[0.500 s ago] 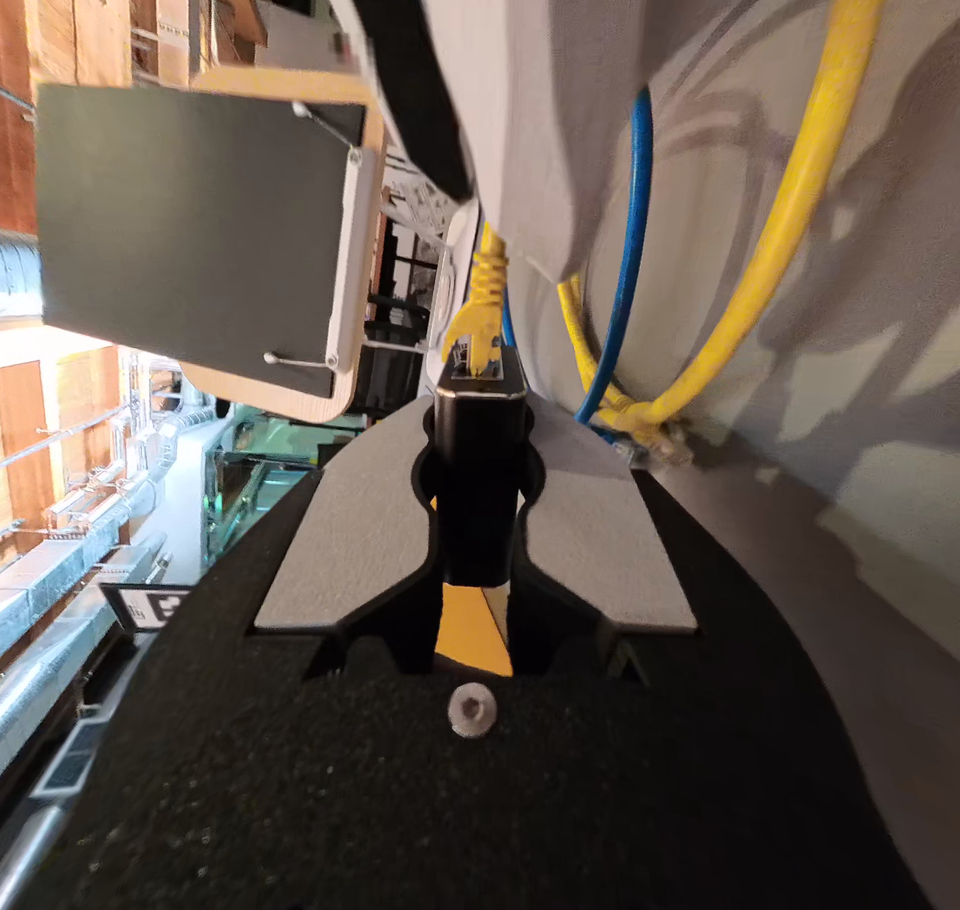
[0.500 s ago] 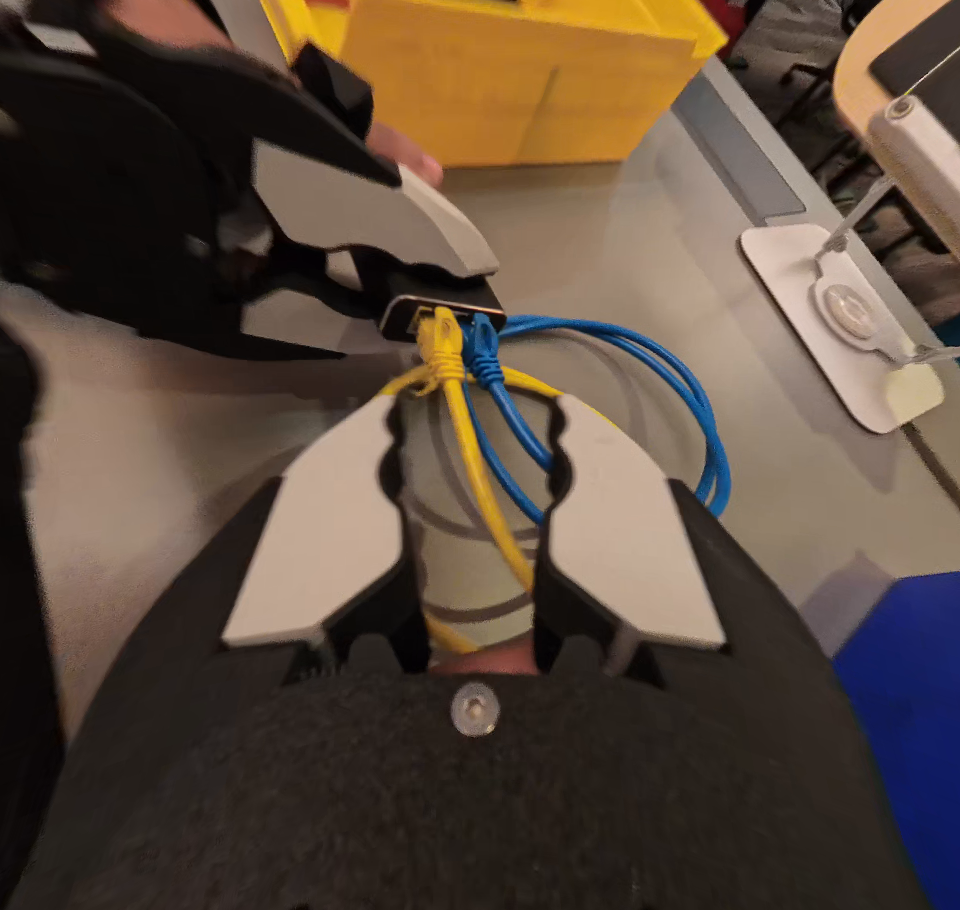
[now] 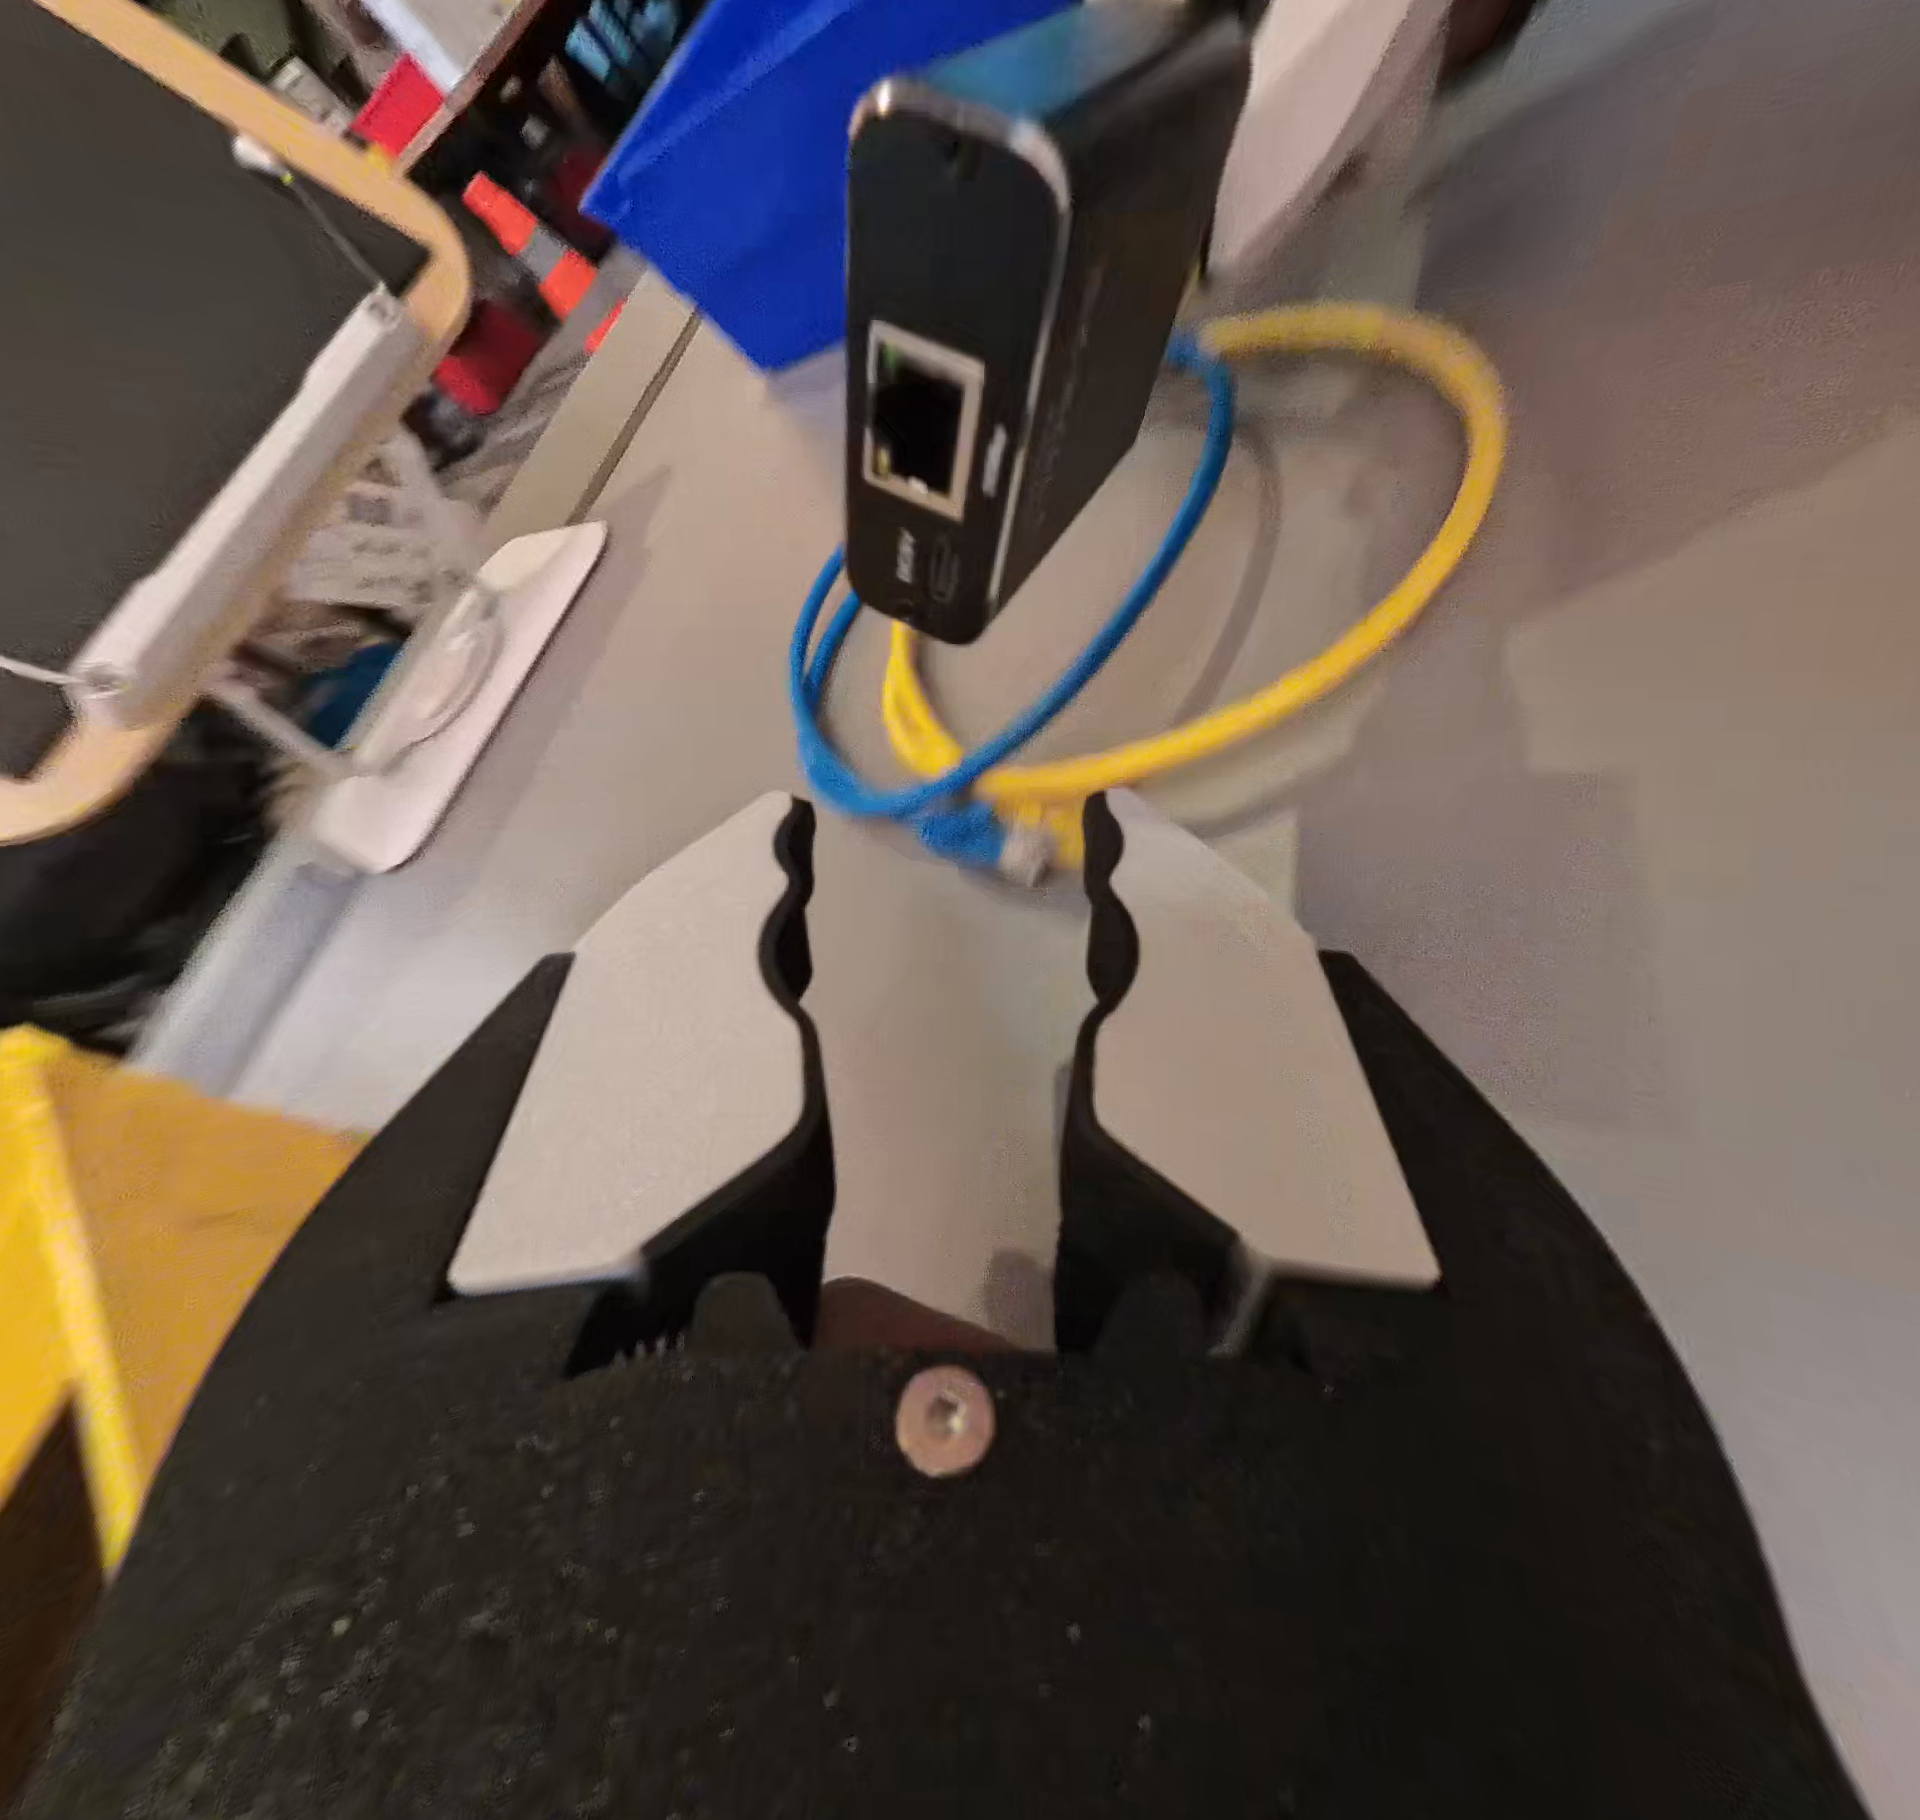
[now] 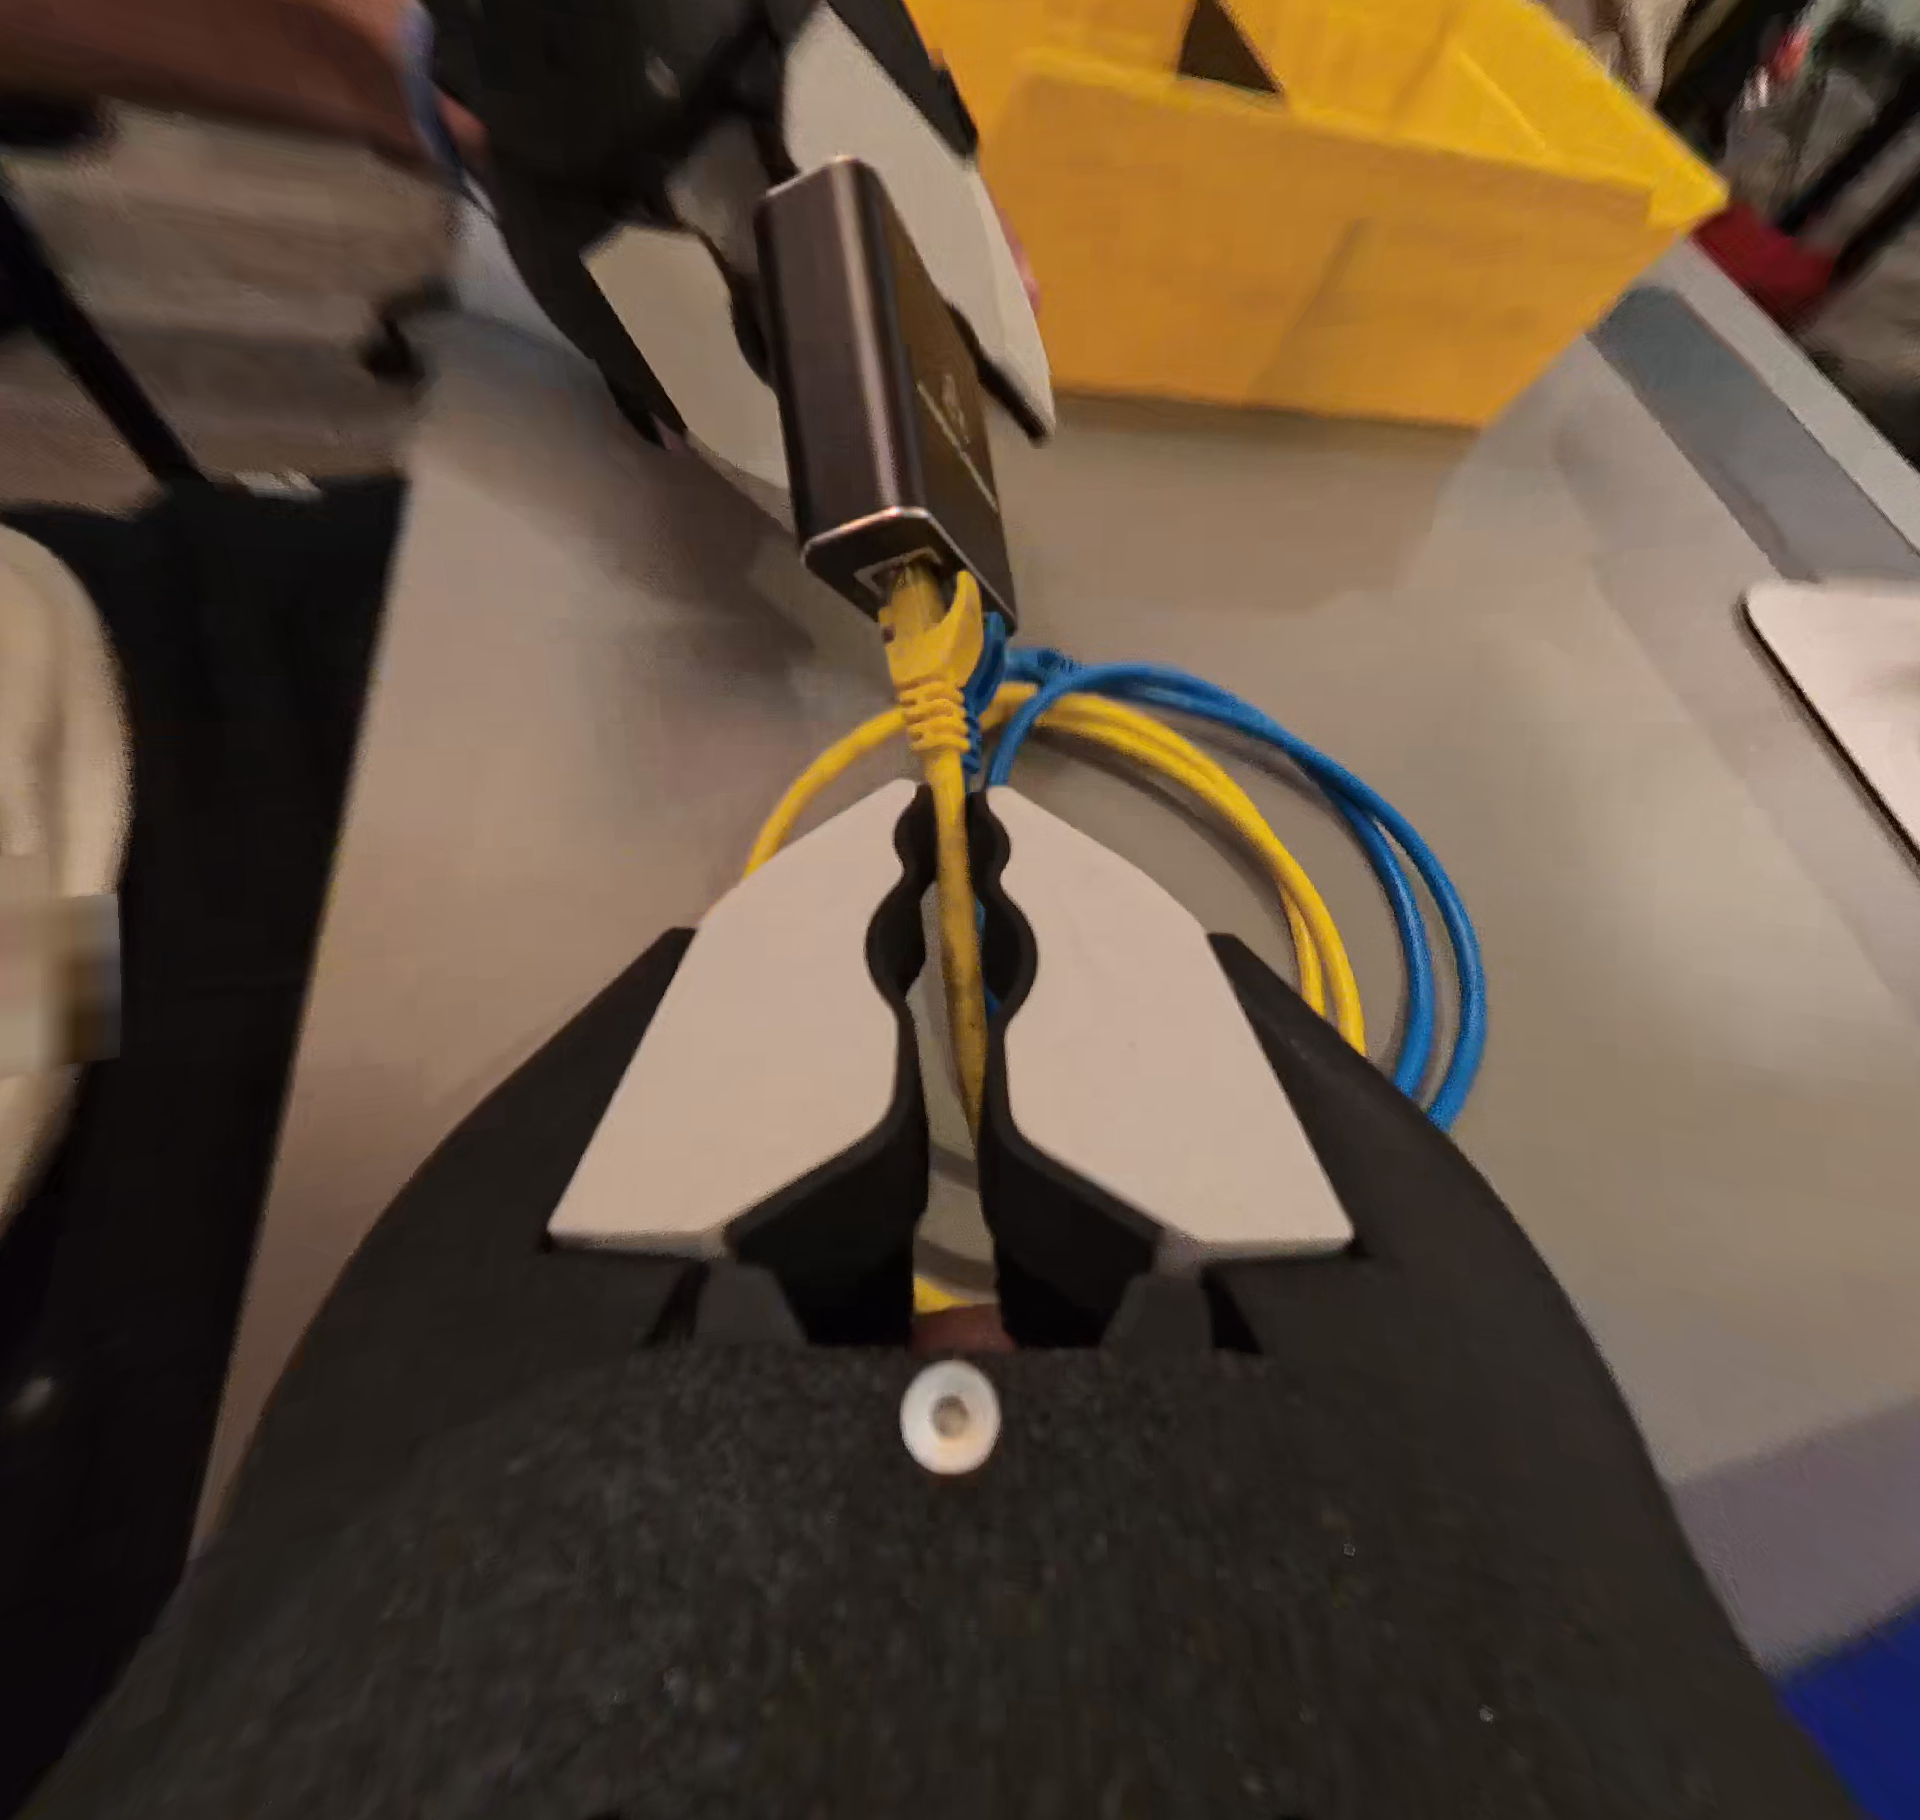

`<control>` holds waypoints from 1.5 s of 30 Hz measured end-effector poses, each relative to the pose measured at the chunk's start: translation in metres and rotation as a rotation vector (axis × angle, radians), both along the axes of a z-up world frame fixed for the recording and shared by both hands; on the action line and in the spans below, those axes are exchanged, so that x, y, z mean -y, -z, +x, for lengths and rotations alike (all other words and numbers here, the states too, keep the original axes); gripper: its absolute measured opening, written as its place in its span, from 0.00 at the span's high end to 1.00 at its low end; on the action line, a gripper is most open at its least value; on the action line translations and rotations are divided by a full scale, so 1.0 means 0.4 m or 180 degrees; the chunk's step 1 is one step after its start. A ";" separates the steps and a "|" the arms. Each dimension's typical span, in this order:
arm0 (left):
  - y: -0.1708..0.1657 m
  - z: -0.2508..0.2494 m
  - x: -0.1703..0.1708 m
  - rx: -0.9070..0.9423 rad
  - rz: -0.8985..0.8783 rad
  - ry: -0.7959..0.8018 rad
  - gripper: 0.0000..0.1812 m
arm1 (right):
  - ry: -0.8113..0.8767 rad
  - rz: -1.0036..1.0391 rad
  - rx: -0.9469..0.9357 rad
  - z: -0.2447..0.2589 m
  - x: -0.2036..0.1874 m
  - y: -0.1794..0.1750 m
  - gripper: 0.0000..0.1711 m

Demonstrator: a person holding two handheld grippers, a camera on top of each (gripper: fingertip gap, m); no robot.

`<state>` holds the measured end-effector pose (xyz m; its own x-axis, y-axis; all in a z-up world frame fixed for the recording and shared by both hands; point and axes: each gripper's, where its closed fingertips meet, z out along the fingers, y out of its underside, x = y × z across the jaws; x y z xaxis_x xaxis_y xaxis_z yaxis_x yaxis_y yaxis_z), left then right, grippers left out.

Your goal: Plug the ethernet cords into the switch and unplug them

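Note:
The black switch [image 3: 997, 347] hangs in the air ahead of my left gripper [image 3: 945, 820], which is open and empty. An empty port on the switch faces it. In the right wrist view, my right gripper [image 4: 951, 799] is shut on the yellow cord [image 4: 961, 939] just below its plug [image 4: 925, 648], which sits in the switch [image 4: 873, 388]. A blue plug [image 4: 997, 658] sits beside it. The left gripper's fingers [image 4: 914, 191] show apart behind the switch. The blue cord [image 3: 1174, 565] and yellow cord [image 3: 1403, 607] loop on the table, with their free plugs [image 3: 977, 835] near my left fingertips.
A yellow bin [image 4: 1299, 212] stands on the grey table [image 3: 1610, 835] behind the switch. A blue bin [image 3: 810, 160] stands at the far side. A white stand base [image 3: 468, 690] and a wood-framed dark panel [image 3: 156, 316] are at the left. A hand [image 4: 187, 14] holds the left gripper.
My left gripper has opened, let go of the switch and backed away. My right gripper has shut on the yellow cord, and the switch now hangs from it.

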<state>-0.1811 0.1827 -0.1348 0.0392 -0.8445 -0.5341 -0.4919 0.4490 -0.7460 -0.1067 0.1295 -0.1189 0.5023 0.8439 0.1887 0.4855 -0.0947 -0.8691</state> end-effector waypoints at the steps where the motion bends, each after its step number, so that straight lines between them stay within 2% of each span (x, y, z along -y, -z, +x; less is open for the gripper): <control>1: -0.018 0.012 0.024 0.0167 -0.0283 0.0141 0.73 | -0.0114 0.0047 -0.0227 -0.011 0.008 -0.020 0.97; 5: -0.110 0.050 0.123 0.0764 -0.1240 0.0768 0.72 | -0.0489 -0.0041 -0.0804 -0.047 0.035 -0.062 0.97; 9: -0.164 0.062 0.158 0.1116 -0.1647 0.1064 0.82 | -0.0595 -0.0168 -0.0881 -0.071 0.039 -0.050 0.97; 12: -0.142 0.066 0.140 0.0967 -0.1307 0.0973 0.85 | -0.0277 -0.0166 -0.1091 -0.047 -0.001 -0.066 0.95; 14: -0.133 0.070 0.131 0.0854 -0.1018 0.0894 0.86 | 0.0014 -0.0169 -0.0822 -0.027 -0.023 -0.053 0.86; 16: -0.118 0.076 0.124 0.0711 -0.0824 0.0805 0.86 | 0.0079 0.0007 -0.0595 -0.025 -0.013 -0.079 0.76; 18: -0.095 0.082 0.121 0.0549 -0.0659 0.0757 0.86 | -0.0034 0.0178 -0.0445 -0.051 0.020 -0.124 0.71; 20: -0.080 0.092 0.124 0.0451 -0.0606 0.0744 0.86 | -0.0099 0.0219 0.0002 -0.084 0.042 -0.123 0.68; 23: -0.067 0.109 0.129 0.0318 -0.0517 0.0716 0.86 | -0.0095 0.0284 0.0630 -0.120 0.046 -0.090 0.71; 24: -0.061 0.113 0.130 0.0230 -0.0426 0.0700 0.86 | -0.0032 0.0375 0.0814 -0.119 0.037 -0.082 0.75; 25: -0.051 0.116 0.131 0.0113 -0.0345 0.0662 0.86 | 0.0053 0.0485 0.1031 -0.108 0.026 -0.074 0.83; 28: -0.028 0.118 0.126 -0.0127 -0.0388 0.0425 0.85 | 0.0052 0.0531 0.1523 -0.085 0.026 -0.043 0.85; 32: -0.043 0.109 0.119 0.0166 -0.1120 0.0290 0.84 | 0.0132 0.0991 0.1421 -0.070 0.006 -0.067 0.86; 36: -0.072 0.099 0.131 0.0565 -0.1864 0.0350 0.84 | 0.0193 0.1050 0.1196 -0.048 -0.007 -0.056 0.86; 40: -0.066 0.103 0.119 0.0543 -0.1801 0.0222 0.84 | 0.0274 0.1116 0.1071 -0.051 -0.020 -0.052 0.86; 45: -0.052 0.107 0.105 0.0478 -0.1655 0.0126 0.83 | 0.0317 0.1095 0.1436 -0.044 -0.028 -0.015 0.85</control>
